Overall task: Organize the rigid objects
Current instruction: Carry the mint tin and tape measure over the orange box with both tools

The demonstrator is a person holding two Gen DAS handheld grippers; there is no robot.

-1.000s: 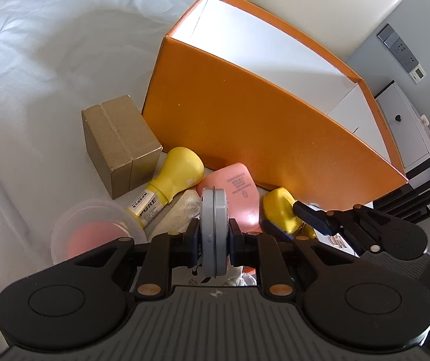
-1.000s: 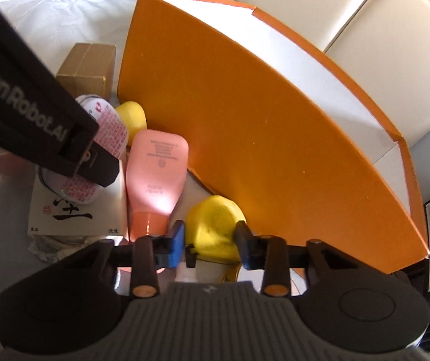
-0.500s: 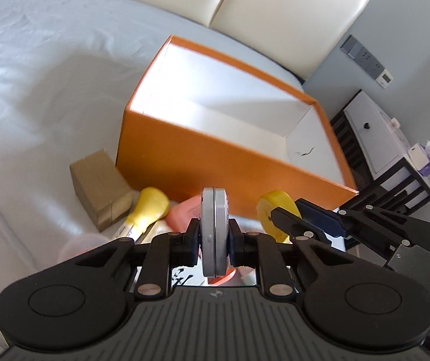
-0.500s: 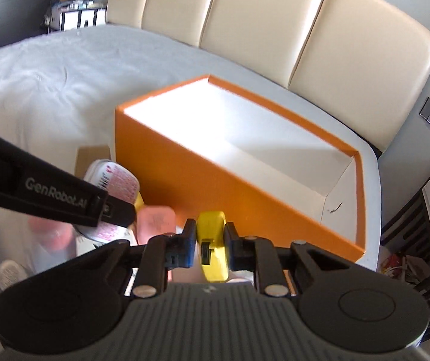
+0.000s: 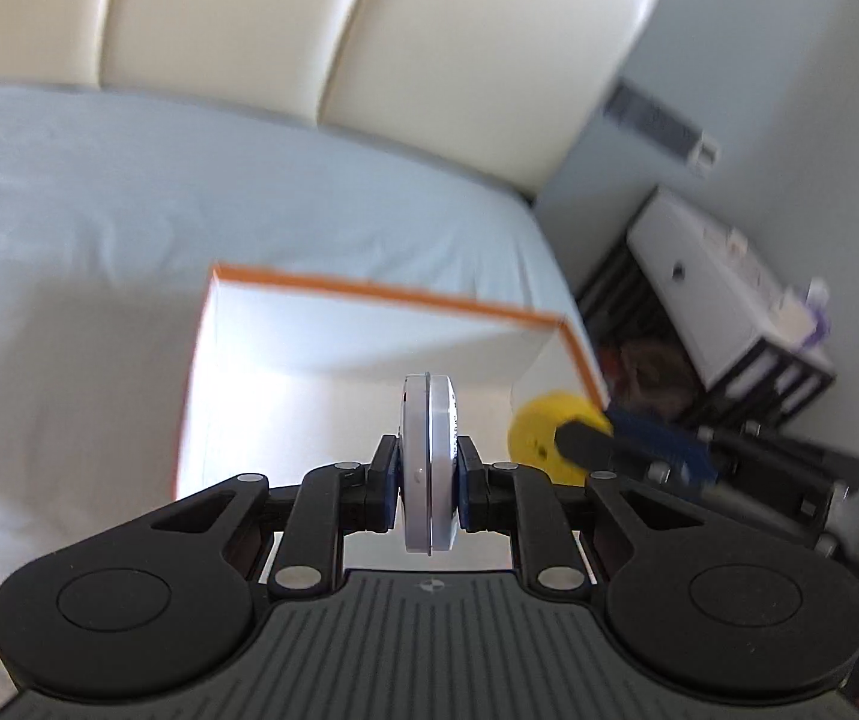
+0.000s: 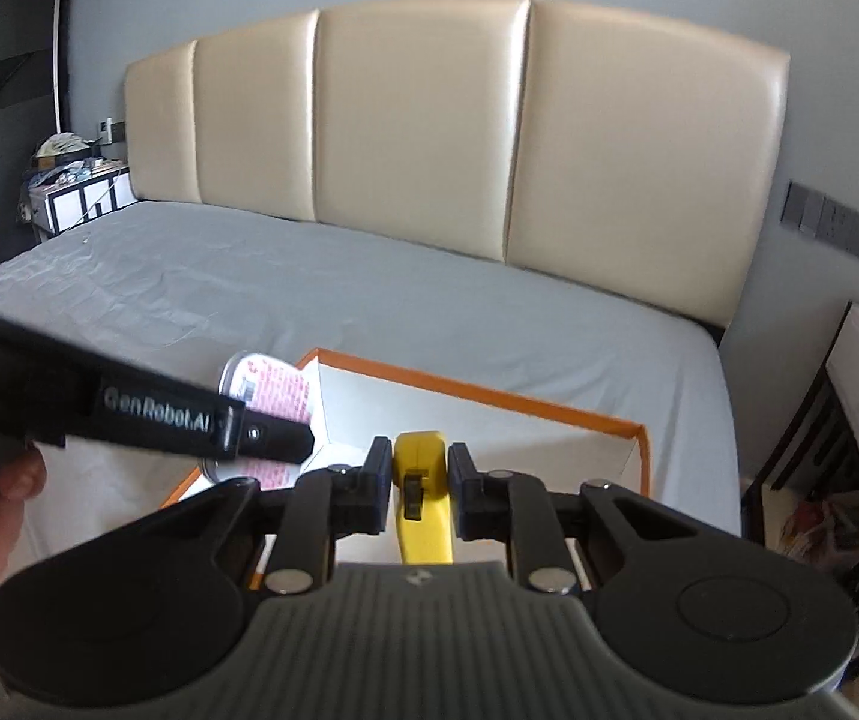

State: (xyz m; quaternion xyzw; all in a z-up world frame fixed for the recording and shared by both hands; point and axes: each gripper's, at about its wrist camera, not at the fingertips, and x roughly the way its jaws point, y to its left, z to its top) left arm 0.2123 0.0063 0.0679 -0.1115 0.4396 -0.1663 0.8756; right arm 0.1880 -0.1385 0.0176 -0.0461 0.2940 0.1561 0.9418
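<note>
My left gripper [image 5: 427, 474] is shut on a flat round grey-white tin [image 5: 429, 420], held on edge above the open orange box [image 5: 381, 294] with its white inside. My right gripper [image 6: 420, 480] is shut on a yellow tape measure [image 6: 423, 492], also above the orange box [image 6: 489, 390]. In the left wrist view the right gripper's fingers [image 5: 585, 441] and the yellow tape measure [image 5: 534, 438] show over the box's right side. In the right wrist view the left gripper's finger [image 6: 273, 435] covers part of the tin's pink-printed face [image 6: 273, 384].
The box sits on a grey bed sheet [image 6: 369, 276] near the bed's right edge. A cream padded headboard [image 6: 429, 120] stands behind. A white and black nightstand [image 5: 729, 300] stands to the right of the bed. The other loose items are out of view.
Both grippers have risen and moved forward from the pile beside the box to above its open inside, each carrying its object. The pile has dropped out of view.
</note>
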